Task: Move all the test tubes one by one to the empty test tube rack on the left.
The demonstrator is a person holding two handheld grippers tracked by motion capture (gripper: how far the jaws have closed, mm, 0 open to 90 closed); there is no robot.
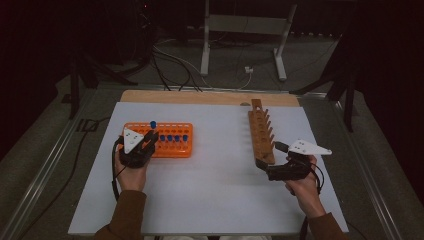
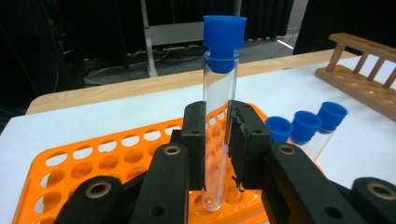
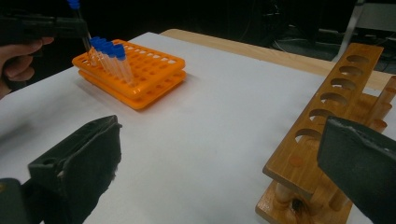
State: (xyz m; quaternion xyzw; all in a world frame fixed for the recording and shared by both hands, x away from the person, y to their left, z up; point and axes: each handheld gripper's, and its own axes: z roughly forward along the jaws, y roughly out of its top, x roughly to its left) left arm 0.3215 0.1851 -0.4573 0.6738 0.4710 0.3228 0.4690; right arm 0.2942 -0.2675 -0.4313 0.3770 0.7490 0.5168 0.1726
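Your table (image 1: 210, 200) carries a wooden rack (image 1: 262, 132), holes unfilled, and an orange rack (image 1: 172, 148) holding blue-capped tubes (image 1: 174, 138). Your left gripper (image 2: 217, 140) is clamped on one upright capped tube (image 2: 215, 140) over the orange rack. Your right gripper (image 3: 224, 172) gapes wide, holding nothing, beside the wooden rack's near end.

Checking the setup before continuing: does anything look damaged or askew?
The left hand-held gripper has a ragged, chipped pad edge against the capped test tube. The tube stands upright in the orange rack.
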